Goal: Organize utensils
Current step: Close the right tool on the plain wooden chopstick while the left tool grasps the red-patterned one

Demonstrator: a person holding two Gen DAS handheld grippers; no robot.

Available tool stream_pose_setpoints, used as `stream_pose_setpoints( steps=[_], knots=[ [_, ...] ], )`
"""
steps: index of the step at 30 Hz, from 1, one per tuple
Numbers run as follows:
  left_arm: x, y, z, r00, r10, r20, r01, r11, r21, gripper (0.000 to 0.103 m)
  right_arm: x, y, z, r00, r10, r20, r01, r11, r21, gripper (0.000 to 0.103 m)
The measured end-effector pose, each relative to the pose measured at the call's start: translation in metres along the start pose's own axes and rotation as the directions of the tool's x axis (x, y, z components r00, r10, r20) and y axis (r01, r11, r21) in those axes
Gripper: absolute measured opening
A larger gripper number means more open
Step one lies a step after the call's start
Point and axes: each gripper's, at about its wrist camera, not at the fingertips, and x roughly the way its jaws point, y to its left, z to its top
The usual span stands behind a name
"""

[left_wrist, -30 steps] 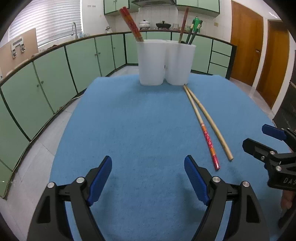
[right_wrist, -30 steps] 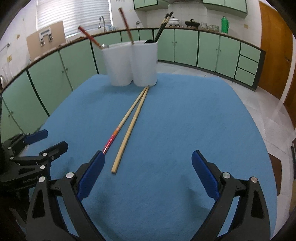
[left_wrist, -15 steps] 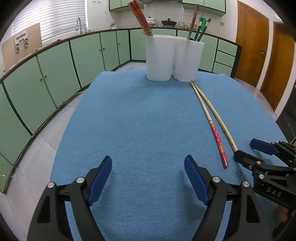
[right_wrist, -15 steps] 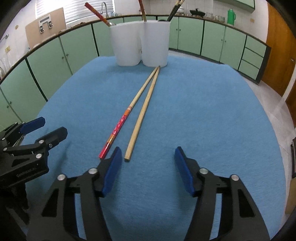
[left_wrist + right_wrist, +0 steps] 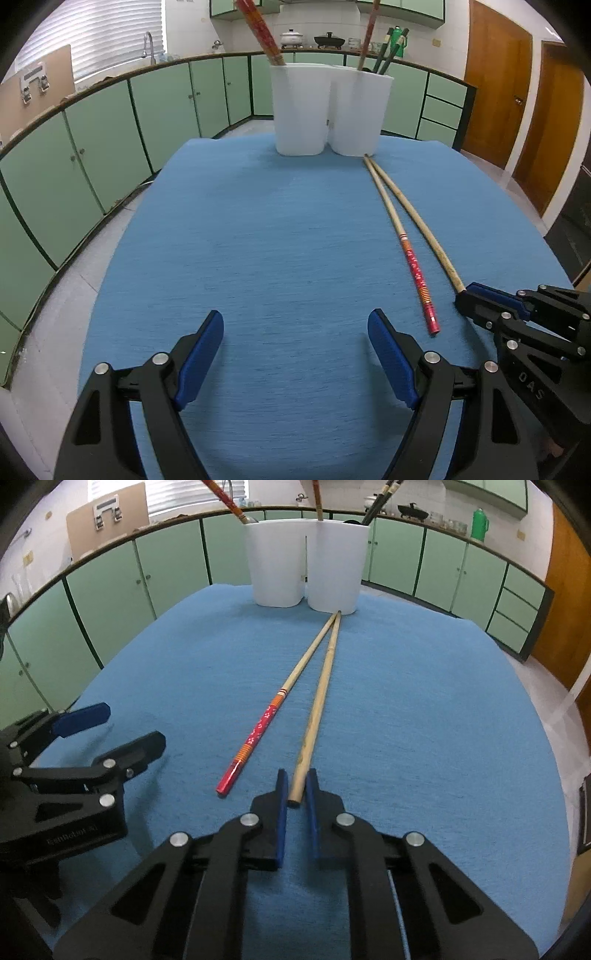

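Two chopsticks lie on the blue mat (image 5: 424, 701), their far tips against a white twin holder (image 5: 275, 565). My right gripper (image 5: 295, 779) is closing on the near end of the plain wooden chopstick (image 5: 321, 694), with both pads against its sides. The red-handled chopstick (image 5: 258, 731) lies loose just to its left. The holder (image 5: 301, 107) has red chopsticks in its left cup and dark ones in the right cup (image 5: 360, 110). My left gripper (image 5: 295, 332) hangs open over bare mat, left of the right gripper (image 5: 461, 291), with nothing between its fingers.
The mat covers a round table whose edges drop off on all sides. Green kitchen cabinets (image 5: 103, 147) ring the room behind it. Brown doors (image 5: 495, 85) stand at the right.
My right gripper moved forward and down to the plain chopstick's near end and its jaws closed from wide apart onto it. The left gripper stayed where it was, open.
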Motion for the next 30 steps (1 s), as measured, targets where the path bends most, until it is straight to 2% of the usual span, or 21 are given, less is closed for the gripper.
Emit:
stream_pose_setpoints(
  steps=[3,10,15,17,20,23,25,27,30],
  knots=[
    [-0.003,-0.006,0.0,1.0,-0.019,0.006,0.019,1.0,0.002,0.079,-0.002,-0.008,0.0,1.0,0.003,0.001,-0.003,1.0,0.029,0.008],
    [-0.004,-0.031,0.002,0.995,-0.095,0.002,0.095,0.995,0.015,0.079,-0.008,-0.04,-0.003,0.999,-0.052,0.007,0.051,0.995,0.091,0.007],
    [0.003,-0.052,0.003,0.995,-0.102,-0.016,0.103,0.993,0.053,0.076,-0.012,-0.056,-0.005,0.996,-0.087,0.019,0.084,0.991,0.108,0.007],
    [0.009,-0.059,0.004,0.994,-0.102,-0.038,0.104,0.992,0.07,0.064,-0.012,-0.06,-0.006,0.995,-0.094,0.023,0.091,0.99,0.105,0.007],
    [0.012,-0.068,0.003,0.995,-0.086,-0.044,0.091,0.99,0.107,0.055,-0.012,-0.062,-0.007,0.995,-0.092,0.025,0.089,0.991,0.103,0.007],
    [0.011,-0.071,0.004,0.994,-0.098,-0.04,0.102,0.988,0.117,0.033,-0.012,-0.062,-0.008,0.996,-0.085,0.024,0.082,0.991,0.103,0.007],
    [0.012,-0.071,0.005,0.994,-0.106,-0.039,0.109,0.987,0.116,0.012,-0.012,-0.063,-0.007,0.996,-0.081,0.025,0.078,0.991,0.106,0.007],
    [0.013,-0.07,0.005,0.994,-0.105,-0.038,0.109,0.987,0.115,0.006,-0.012,-0.063,-0.007,0.997,-0.077,0.026,0.073,0.991,0.11,0.007],
    [0.012,-0.066,0.006,0.994,-0.109,-0.03,0.112,0.989,0.102,0.006,-0.013,-0.065,-0.008,0.997,-0.075,0.029,0.071,0.991,0.115,0.007]
  ],
)
